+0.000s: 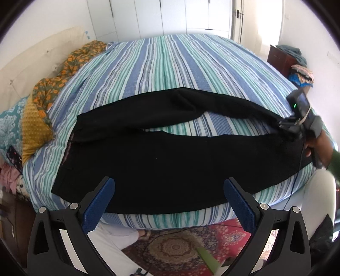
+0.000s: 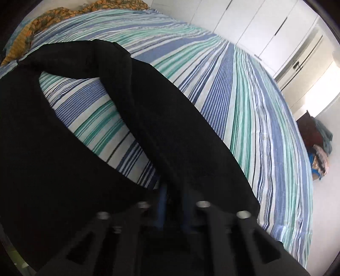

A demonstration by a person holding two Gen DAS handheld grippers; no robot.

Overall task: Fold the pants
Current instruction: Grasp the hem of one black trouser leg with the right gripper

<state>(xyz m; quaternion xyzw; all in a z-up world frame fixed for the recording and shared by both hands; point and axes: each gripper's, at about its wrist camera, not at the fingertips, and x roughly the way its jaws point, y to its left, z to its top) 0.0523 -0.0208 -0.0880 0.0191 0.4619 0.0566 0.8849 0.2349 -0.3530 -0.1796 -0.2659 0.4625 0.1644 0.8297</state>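
Observation:
Black pants (image 1: 170, 161) lie across the striped bed (image 1: 170, 63), waistband at the left, legs running right. The far leg (image 1: 212, 104) arches up off the sheet. My left gripper (image 1: 169, 191) is open and empty, hovering over the near leg by the bed's front edge. My right gripper (image 1: 285, 125) shows at the right, shut on the cuff of the far leg. In the right wrist view the black fabric (image 2: 180, 148) drapes over my right gripper (image 2: 173, 191) and hides the fingertips.
Orange patterned pillows (image 1: 63, 72) lie at the bed's left end. White wardrobes (image 1: 170, 14) stand behind. A dark side table with piled clothes (image 1: 297, 63) is at the right. A red patterned rug (image 1: 180, 244) and a cable lie on the floor below.

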